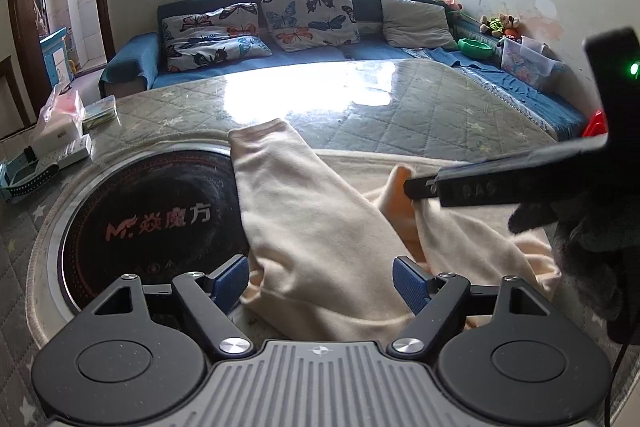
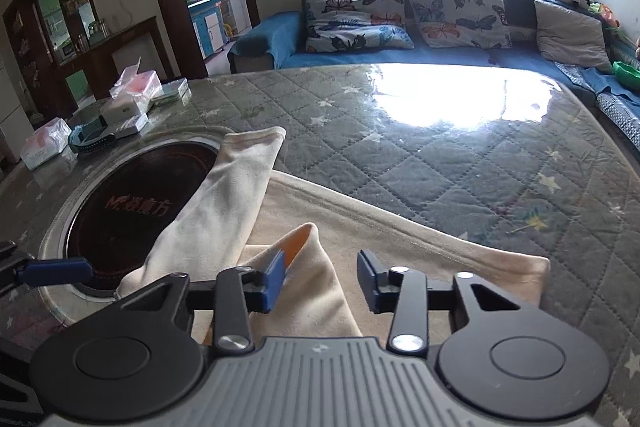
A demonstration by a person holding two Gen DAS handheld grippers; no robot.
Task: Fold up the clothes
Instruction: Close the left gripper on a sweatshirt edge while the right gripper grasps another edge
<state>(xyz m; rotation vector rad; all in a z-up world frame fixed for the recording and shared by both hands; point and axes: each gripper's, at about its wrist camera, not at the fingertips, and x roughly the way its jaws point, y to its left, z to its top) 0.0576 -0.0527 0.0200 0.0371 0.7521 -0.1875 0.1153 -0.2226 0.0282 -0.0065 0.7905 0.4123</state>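
Cream fabric, a long-sleeved garment (image 2: 304, 227), lies on the quilted counter (image 2: 440, 163) with one sleeve (image 2: 224, 195) running up and to the left across the black induction plate (image 2: 128, 203) set into the top. Its long axis points away from both cameras, cuff farthest off.

Nearest the coming move is the right hand-held gripper (image 2: 320, 285): a raised peak of cloth with an orange lining stands between its blue pads, touching the left pad (image 2: 274, 281), while the right pad stands clear of it. The jaws are part-way in, not yet clenched on the fold.

In the left wrist view, the left hand-held gripper (image 1: 320, 285) is spread wide over the base of the sleeve (image 1: 304, 223), grasping nothing, with the cloth directly ahead between its pads. The right tool's finger (image 1: 424, 187) reaches in from the right at the peaked fold (image 1: 400, 199).
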